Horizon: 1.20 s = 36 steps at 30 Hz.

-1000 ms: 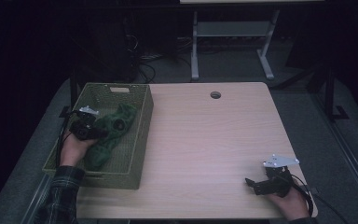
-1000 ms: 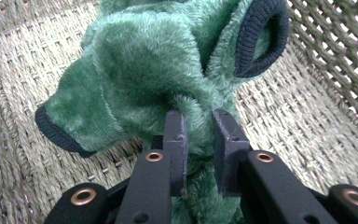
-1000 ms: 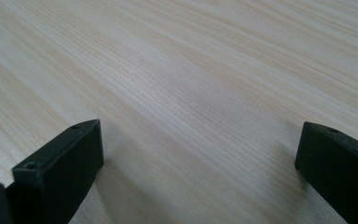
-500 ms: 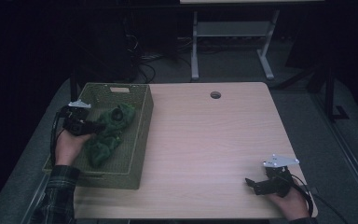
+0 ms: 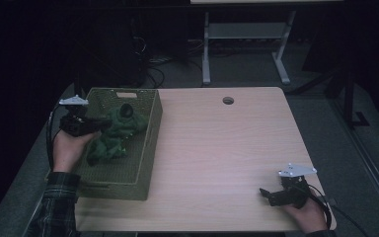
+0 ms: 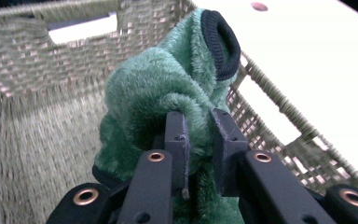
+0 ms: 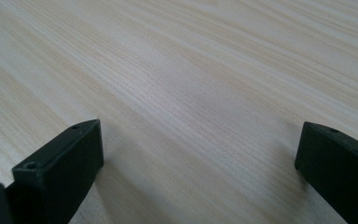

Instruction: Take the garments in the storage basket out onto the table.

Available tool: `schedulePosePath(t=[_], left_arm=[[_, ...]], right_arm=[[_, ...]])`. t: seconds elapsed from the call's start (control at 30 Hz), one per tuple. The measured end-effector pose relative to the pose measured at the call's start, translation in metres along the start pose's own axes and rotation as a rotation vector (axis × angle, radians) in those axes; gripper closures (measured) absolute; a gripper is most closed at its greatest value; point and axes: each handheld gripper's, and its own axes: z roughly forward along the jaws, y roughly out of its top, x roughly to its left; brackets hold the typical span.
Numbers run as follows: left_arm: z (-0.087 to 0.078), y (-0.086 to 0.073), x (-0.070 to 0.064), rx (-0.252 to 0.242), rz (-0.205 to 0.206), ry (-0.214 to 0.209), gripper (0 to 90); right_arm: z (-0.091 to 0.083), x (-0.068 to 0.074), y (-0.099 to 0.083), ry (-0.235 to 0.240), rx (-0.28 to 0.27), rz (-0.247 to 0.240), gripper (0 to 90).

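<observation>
Item 1, green plush garment point(image 5: 114, 133): fuzzy green fabric with a dark ribbed cuff point(image 6: 221, 44) at one opening. It is lying bunched inside the woven basket, with one fold being lifted above the rest of the heap. In the left gripper view the cuff is standing up near the basket's far corner, facing the camera as an open ring. No label or writing is showing on the fabric.

Item 2, woven basket point(image 5: 148, 148): olive-green wicker, rectangular, with a cut-out handle slot point(image 6: 81, 28) in its far end wall. It is sitting on the left part of the tabletop, its long side running away from the person. No tag or brand is readable.

Item 3, left claw point(image 6: 199, 140): it is pinching a fold of the green plush garment, with the black jaws pressed onto the fabric from both sides. In the high view it is being held over the basket's left rim, the person's left hand point(image 5: 69, 150) under it.

Item 4, right claw point(image 5: 269, 196): its jaws are standing wide apart with nothing between them. It is resting low over the near right corner of the tabletop, well apart from the basket.

Item 5, tabletop point(image 5: 227, 148): pale wood grain, with a round cable hole point(image 5: 228, 100) near the far edge. No markings are legible.
</observation>
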Motion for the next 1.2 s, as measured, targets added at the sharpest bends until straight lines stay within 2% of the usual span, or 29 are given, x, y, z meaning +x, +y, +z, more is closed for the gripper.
schedulePosePath(t=[0.2,0.63,1.13,1.2], left_arm=[[-0.011,0.013,-0.006,-0.043,0.005,-0.015,78.0],[-0.034,0.047,-0.026,-0.125,0.065,-0.037,78.6],[-0.038,0.079,-0.060,-0.183,0.140,-0.081,79.1],[-0.038,0.085,-0.068,-0.199,0.152,-0.094,79.1]], right_arm=[[0.000,0.000,0.000,0.000,0.000,0.000,0.4],[0.000,0.000,0.000,-0.001,-0.001,0.000,0.4],[0.000,0.000,0.000,-0.001,-0.001,0.000,0.4],[0.000,0.000,0.000,-0.001,-0.001,0.001,0.4]])
